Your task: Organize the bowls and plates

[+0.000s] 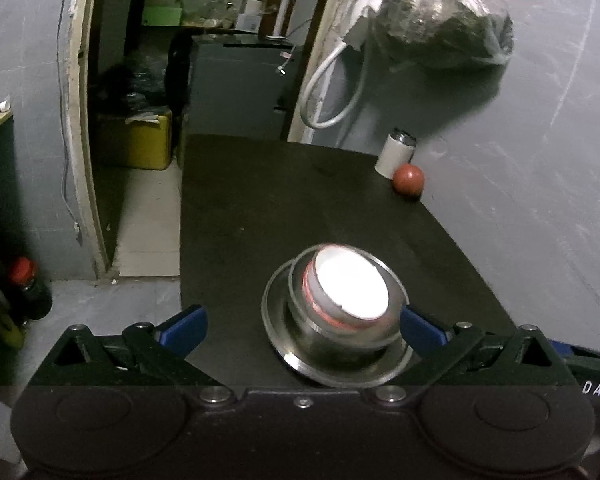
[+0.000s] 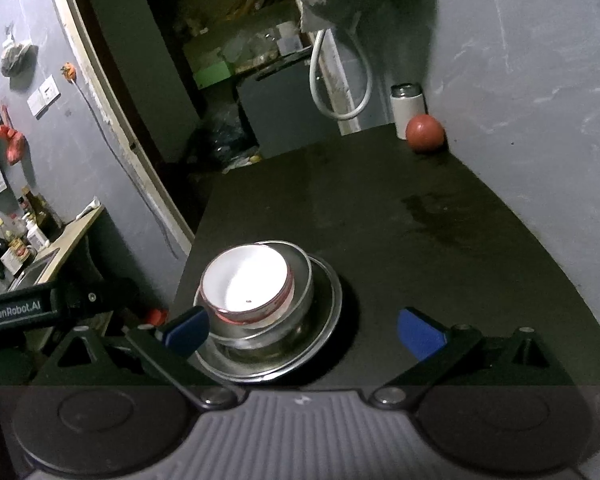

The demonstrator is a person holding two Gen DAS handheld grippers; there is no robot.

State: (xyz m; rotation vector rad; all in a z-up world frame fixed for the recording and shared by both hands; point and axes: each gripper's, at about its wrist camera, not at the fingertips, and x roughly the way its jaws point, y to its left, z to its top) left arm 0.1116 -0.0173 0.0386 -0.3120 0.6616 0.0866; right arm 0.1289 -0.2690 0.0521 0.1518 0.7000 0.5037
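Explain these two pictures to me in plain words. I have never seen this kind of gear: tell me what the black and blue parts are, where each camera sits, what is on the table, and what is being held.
No robot here: a person carries a hand-held gripper in each hand, each with a wide-angle camera looking along its two blue-tipped fingers. One picture comes from the left gripper, the other from the right gripper.

On the dark table stands one stack: a white bowl with a red band inside a steel bowl, on a shiny steel plate. At the far corner by the wall stand a white cylindrical cup and a red ball-shaped object.

Nothing is held. Both grippers are open, with no finger pressing on the stack.
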